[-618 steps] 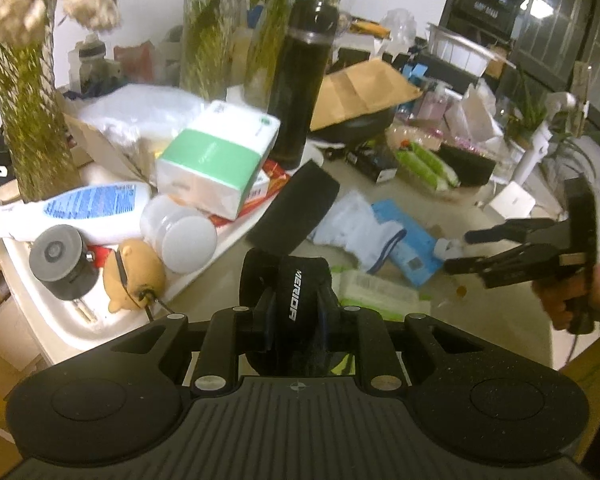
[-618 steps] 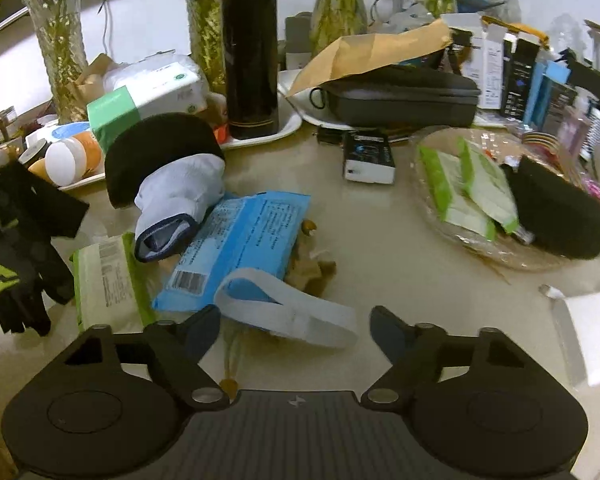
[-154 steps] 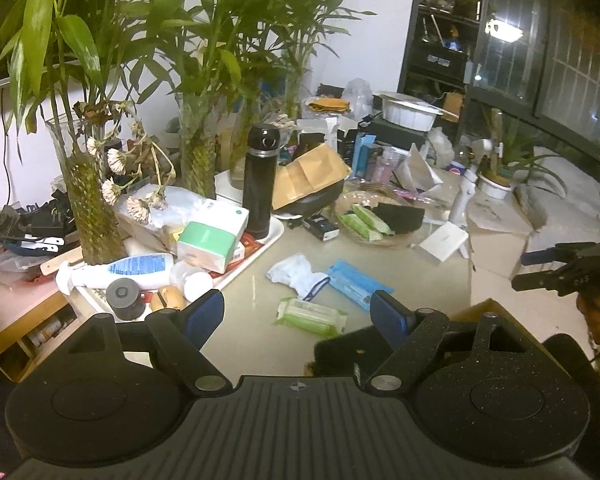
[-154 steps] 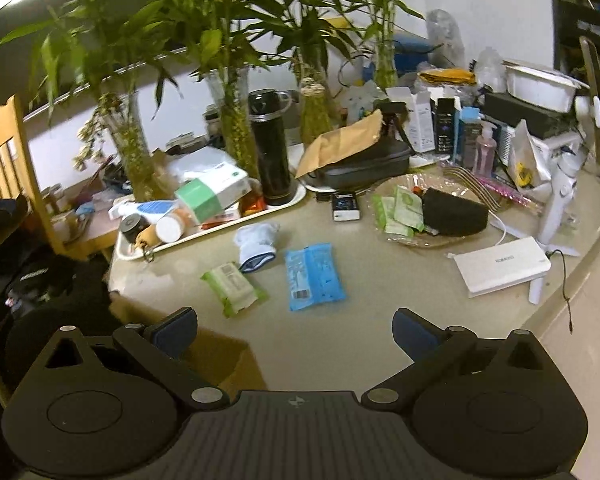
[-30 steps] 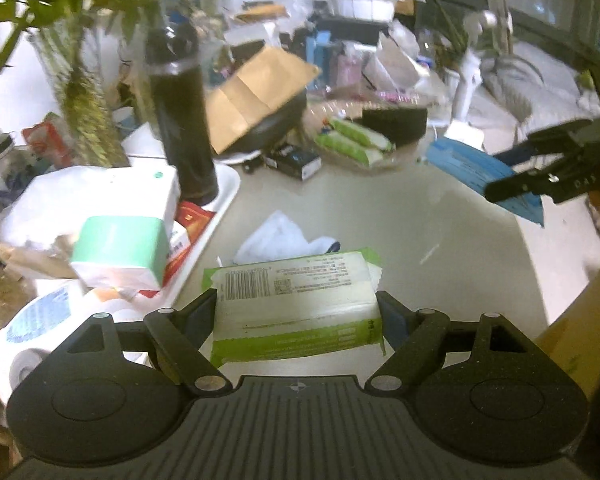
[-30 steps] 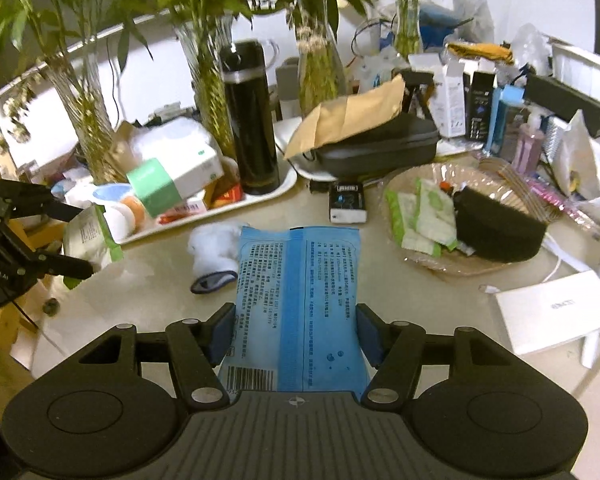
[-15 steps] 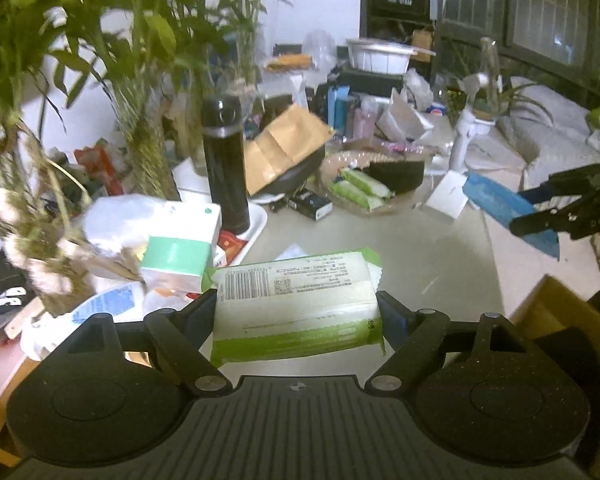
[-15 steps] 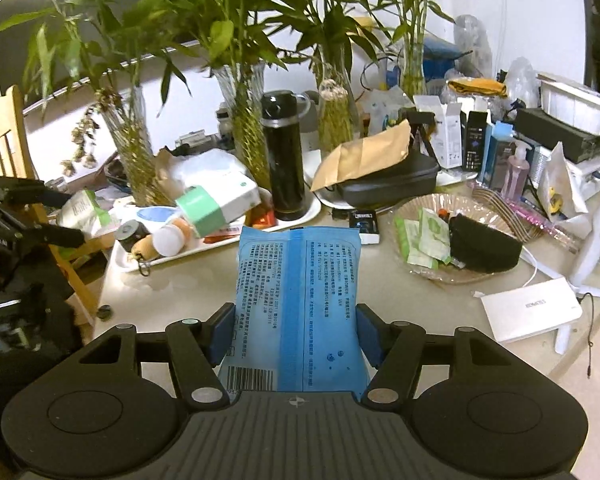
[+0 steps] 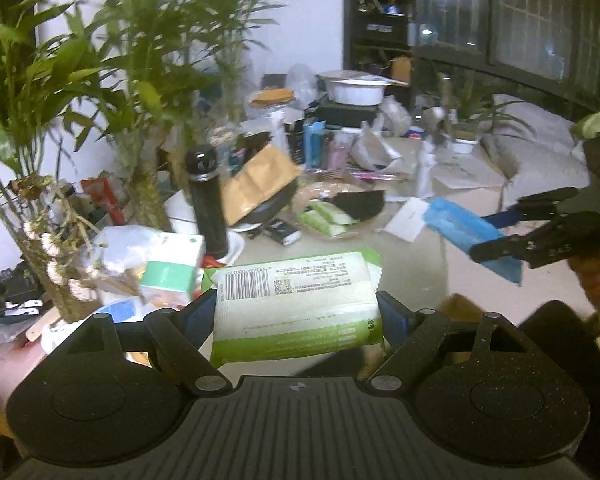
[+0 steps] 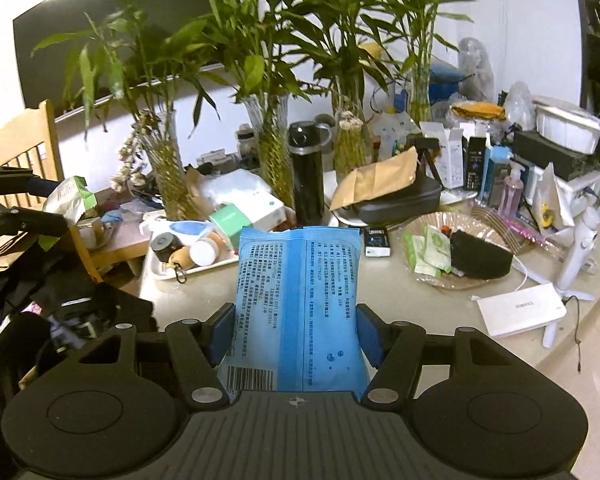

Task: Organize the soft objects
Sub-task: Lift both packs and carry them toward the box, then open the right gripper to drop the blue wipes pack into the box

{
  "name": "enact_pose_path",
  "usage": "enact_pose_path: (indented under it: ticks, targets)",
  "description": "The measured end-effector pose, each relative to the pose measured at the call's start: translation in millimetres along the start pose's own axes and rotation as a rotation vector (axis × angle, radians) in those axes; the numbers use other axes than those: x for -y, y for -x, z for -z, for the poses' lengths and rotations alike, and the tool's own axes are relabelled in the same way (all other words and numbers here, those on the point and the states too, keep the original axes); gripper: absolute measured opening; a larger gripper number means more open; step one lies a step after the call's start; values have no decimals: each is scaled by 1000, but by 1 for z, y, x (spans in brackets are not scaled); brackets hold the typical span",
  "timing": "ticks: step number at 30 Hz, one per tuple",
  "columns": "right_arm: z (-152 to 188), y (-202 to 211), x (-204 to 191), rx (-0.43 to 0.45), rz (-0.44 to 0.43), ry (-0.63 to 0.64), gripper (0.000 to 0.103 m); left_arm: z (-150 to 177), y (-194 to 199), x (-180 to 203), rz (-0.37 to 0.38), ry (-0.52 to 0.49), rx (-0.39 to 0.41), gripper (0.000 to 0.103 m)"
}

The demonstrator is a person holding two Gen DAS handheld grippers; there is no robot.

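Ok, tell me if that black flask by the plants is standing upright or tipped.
Upright. The black flask stands vertical on the white tray, lid on top, between the glass vases; the left wrist view shows it vertical too.

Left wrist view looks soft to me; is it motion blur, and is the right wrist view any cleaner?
Left wrist view: plants and clutter smeared, green pack sharper, room dim. Right wrist view: crisp, blue pack print legible, bright wall, fisheye bending at the edges.

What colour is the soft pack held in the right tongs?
Blue, with dark printed text and a barcode: the pack shows best in the right wrist view.
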State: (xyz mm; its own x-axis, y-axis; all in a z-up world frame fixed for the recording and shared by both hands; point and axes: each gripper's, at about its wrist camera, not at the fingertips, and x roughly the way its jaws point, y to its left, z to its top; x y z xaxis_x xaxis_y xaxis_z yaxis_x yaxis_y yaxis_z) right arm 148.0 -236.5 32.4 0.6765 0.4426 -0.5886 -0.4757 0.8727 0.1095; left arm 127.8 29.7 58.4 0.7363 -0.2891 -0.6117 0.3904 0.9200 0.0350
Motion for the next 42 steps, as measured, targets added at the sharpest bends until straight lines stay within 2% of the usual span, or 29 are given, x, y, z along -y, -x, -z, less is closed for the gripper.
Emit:
enact_pose_path:
  ticks: [5,12,20,25,30,37,42]
  targets:
    - [2,22,-7,28,-3,2,66,4,13,28,54,-25,1,82]
    - [7,41,-9,57,-12,-10,66,11,9,71,126,-102,-4,82]
    - [12,49,-4,66,-21,-29,66,24,-8,124,248,-299,9,87]
    - [16,54,-3,70,-20,-44,66,28,-15,127,280,-270,59,88]
    - [23,56,-5,58,-26,-59,66,25,-5,114,225,-204,87,88]
    - [36,58,-12,31,-38,-93,66,39,9,78,94,-76,46,88]
    - [44,54,-20,4,-36,-131,66,50,23,54,32,9,34,88]
